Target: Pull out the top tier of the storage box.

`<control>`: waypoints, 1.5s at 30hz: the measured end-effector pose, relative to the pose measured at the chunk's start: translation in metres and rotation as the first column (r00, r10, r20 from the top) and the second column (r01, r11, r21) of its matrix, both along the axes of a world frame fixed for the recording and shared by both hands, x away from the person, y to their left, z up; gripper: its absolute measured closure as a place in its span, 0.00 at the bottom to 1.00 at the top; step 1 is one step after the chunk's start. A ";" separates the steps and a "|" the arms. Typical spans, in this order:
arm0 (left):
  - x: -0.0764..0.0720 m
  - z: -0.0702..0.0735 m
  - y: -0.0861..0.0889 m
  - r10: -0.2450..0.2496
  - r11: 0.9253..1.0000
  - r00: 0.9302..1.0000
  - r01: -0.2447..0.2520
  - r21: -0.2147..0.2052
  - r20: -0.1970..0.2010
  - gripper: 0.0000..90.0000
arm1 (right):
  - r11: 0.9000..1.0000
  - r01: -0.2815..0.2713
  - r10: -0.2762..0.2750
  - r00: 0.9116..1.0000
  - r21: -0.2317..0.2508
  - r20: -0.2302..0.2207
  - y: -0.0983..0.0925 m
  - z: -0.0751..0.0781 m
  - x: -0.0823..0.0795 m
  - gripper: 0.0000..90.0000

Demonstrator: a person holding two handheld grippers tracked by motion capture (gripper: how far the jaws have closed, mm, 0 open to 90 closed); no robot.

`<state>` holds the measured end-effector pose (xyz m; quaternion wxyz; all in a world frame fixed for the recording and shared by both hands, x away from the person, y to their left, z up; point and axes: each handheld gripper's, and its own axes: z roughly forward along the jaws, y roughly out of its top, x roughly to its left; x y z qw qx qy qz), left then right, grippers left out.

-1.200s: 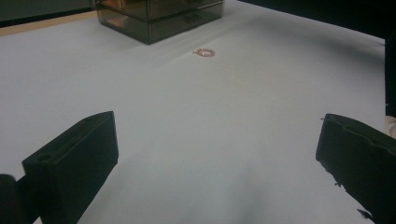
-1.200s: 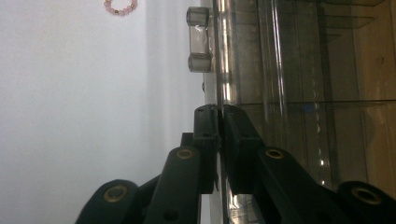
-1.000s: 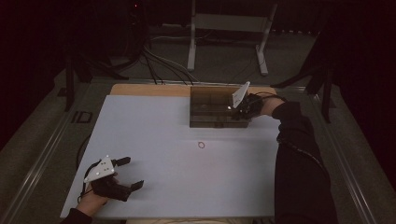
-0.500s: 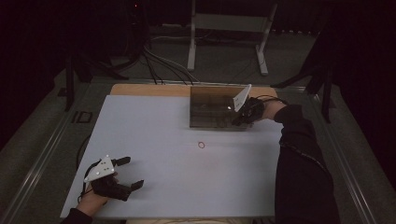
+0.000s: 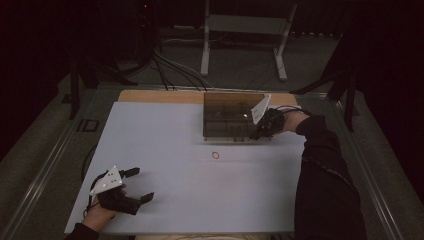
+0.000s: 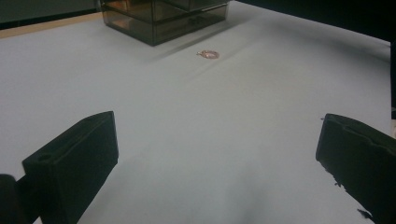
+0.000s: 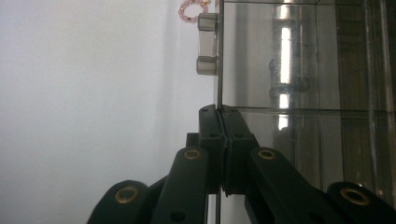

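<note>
While outstretched, right gripper (image 5: 256,133) pinches drawer front (image 7: 218,56)

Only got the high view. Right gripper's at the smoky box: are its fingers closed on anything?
Observer: Yes. In the right gripper view, the right gripper is shut on the edge of a thin clear panel of the box.
Operator: Any handle on that panel?
Observer: Yes, a small clear handle sticks out from it, just past the fingertips and not gripped.
Operator: Red ring on the table, what is it?
Observer: The ring is a loop of pink beads, lying apart from the box.
</note>
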<state>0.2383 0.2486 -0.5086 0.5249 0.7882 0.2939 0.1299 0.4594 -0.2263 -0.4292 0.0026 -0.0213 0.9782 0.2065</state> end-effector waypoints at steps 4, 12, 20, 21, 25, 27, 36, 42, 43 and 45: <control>0.000 0.000 0.000 -0.002 1.000 1.000 0.002 0.000 0.000 0.00 | 1.000 0.001 -0.001 1.000 -0.002 0.006 0.000 0.000 -0.001 0.99; 0.000 0.000 0.000 -0.005 1.000 1.000 0.005 0.001 -0.002 0.00 | 1.000 0.002 -0.002 1.000 0.002 0.000 -0.001 -0.001 -0.002 0.99; 0.000 0.000 0.000 -0.007 1.000 1.000 0.007 -0.001 -0.003 0.00 | 1.000 0.010 -0.010 1.000 0.004 0.004 -0.002 -0.001 -0.002 0.99; 0.000 0.000 0.000 -0.007 1.000 1.000 0.007 0.000 -0.003 0.00 | 1.000 0.009 -0.009 1.000 0.005 0.004 -0.002 -0.001 -0.003 0.99; 0.000 0.000 0.000 -0.007 1.000 1.000 0.007 -0.002 -0.005 0.00 | 1.000 0.022 -0.022 1.000 0.007 0.009 -0.003 -0.001 -0.002 0.98; 0.000 0.000 0.000 -0.009 1.000 1.000 0.009 -0.002 -0.005 0.00 | 1.000 0.029 -0.029 1.000 0.008 0.010 -0.002 -0.001 -0.002 0.98; 0.000 0.000 -0.001 -0.010 1.000 1.000 0.010 -0.005 -0.006 0.00 | 0.998 0.058 -0.059 0.998 0.039 0.035 -0.005 0.008 -0.006 0.90; 0.000 0.000 0.000 -0.011 1.000 1.000 0.011 -0.004 -0.004 0.00 | 0.988 0.102 -0.106 0.994 0.115 0.036 -0.009 0.018 -0.012 0.82; 0.000 0.000 0.000 -0.012 1.000 1.000 0.012 -0.004 -0.004 0.00 | 0.986 0.119 -0.123 0.992 0.118 0.031 -0.010 0.018 -0.013 0.81; 0.000 0.000 0.000 -0.012 1.000 1.000 0.012 -0.003 -0.005 0.00 | 0.980 0.154 -0.159 0.987 0.124 0.025 -0.010 0.018 -0.016 0.76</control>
